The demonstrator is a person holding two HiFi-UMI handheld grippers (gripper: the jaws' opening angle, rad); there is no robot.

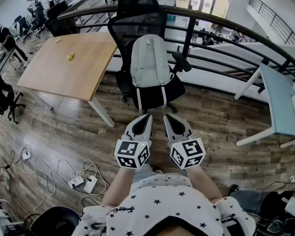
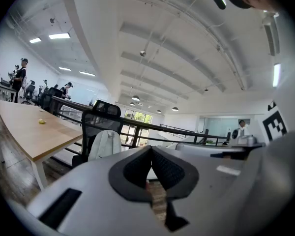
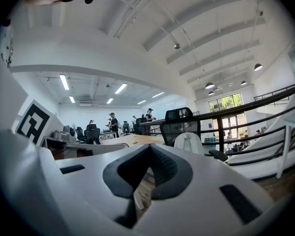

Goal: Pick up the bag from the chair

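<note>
A pale grey backpack (image 1: 148,69) with a dark base stands upright on the seat of a black mesh office chair (image 1: 137,23). It also shows small in the left gripper view as the backpack (image 2: 106,142) and in the right gripper view as the backpack (image 3: 189,142). My left gripper (image 1: 148,116) and right gripper (image 1: 166,116) are held side by side, level, a short way in front of the chair. Both are shut with nothing between their jaws, and neither touches the bag.
A wooden table (image 1: 71,63) stands left of the chair, with a small yellow thing (image 1: 70,57) on it. A black railing (image 1: 226,26) runs behind the chair. A white table (image 1: 285,102) is at right. Cables and power strips (image 1: 83,181) lie on the floor at left.
</note>
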